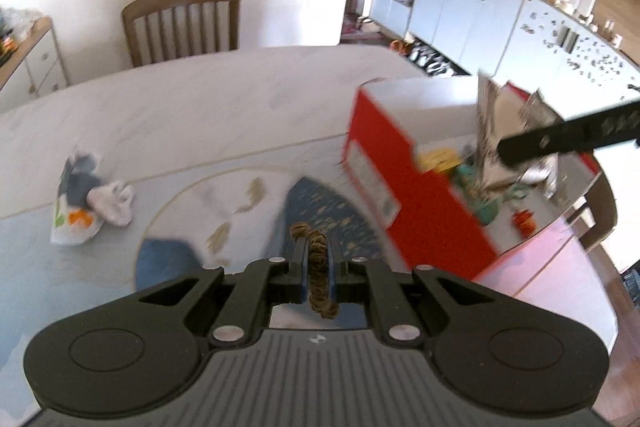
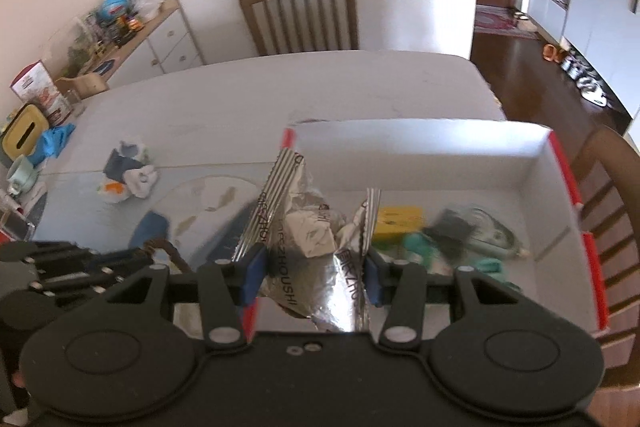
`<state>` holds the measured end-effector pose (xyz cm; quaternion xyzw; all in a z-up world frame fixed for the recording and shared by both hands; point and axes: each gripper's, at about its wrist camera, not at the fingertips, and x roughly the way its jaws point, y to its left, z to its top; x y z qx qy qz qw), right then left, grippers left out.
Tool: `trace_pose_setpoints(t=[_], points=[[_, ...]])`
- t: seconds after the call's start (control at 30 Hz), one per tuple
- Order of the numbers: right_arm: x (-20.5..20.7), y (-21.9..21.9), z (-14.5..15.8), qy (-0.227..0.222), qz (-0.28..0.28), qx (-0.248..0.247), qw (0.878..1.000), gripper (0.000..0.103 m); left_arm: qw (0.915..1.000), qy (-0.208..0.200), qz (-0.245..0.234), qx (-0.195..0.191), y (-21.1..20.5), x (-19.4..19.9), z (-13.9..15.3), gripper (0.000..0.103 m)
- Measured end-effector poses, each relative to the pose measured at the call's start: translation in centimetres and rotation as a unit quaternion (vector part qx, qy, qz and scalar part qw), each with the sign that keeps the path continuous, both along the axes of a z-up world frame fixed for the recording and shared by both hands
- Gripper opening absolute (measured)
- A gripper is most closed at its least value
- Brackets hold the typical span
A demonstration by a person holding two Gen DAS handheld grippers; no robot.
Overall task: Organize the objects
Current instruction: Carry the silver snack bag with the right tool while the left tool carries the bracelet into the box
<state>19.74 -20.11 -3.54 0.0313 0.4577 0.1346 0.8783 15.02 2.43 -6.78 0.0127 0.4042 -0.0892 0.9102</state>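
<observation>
My left gripper (image 1: pixel 316 247) is shut on a brown beaded bracelet (image 1: pixel 319 269), raised above the table's blue patterned mat (image 1: pixel 320 207). To its right stands an open box (image 1: pixel 404 203), red outside and white inside. My right gripper (image 2: pixel 314 267) is shut on a crumpled silver foil packet (image 2: pixel 308 239) over the box's (image 2: pixel 536 163) near-left corner. A yellow item (image 2: pixel 398 223), teal pieces and a clear packet (image 2: pixel 484 233) lie in the box. In the left wrist view one right finger (image 1: pixel 560 137) shows beside the foil packet (image 1: pixel 490 131). The left gripper (image 2: pixel 140 255) with the bracelet (image 2: pixel 170 250) shows at lower left of the right wrist view.
A crumpled plastic bag with white wadding (image 1: pixel 88 199) (image 2: pixel 128 175) lies on the table to the left. A wooden chair (image 2: pixel 300 15) stands at the far side, another chair (image 2: pixel 608 211) at the right. A yellow tissue box (image 2: pixel 24 135), blue cloth and cup sit at the far left.
</observation>
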Motion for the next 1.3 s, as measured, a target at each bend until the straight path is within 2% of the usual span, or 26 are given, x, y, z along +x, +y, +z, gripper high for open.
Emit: trace_pose_setpoints(t=[0.37,0.53,0.93,1.3], points=[[0.1,-6.5,-1.5,0.006,-0.031,-0.006,0.999,0.048,0.9981,-0.034,-0.036,-0.037,-6.0,2.4,4.7,0.009],[0.5,-8.9,-1.9,0.008,-0.036,-0.013,0.999,0.048,0.9961,-0.044,-0.067,-0.036,-9.9,4.0,5.2,0.009],[1.6,-12.1,-3.2,0.013,-0.03,-0.021,0.999,0.048,0.9954,-0.014,-0.093,-0.019,-16.0,9.9,2.4,0.009],[2.5,-10.5,-4.6,0.024,0.056,-0.023,0.998,0.048,0.9974,0.019,-0.062,-0.033,-16.6,14.3,-0.5,0.009]])
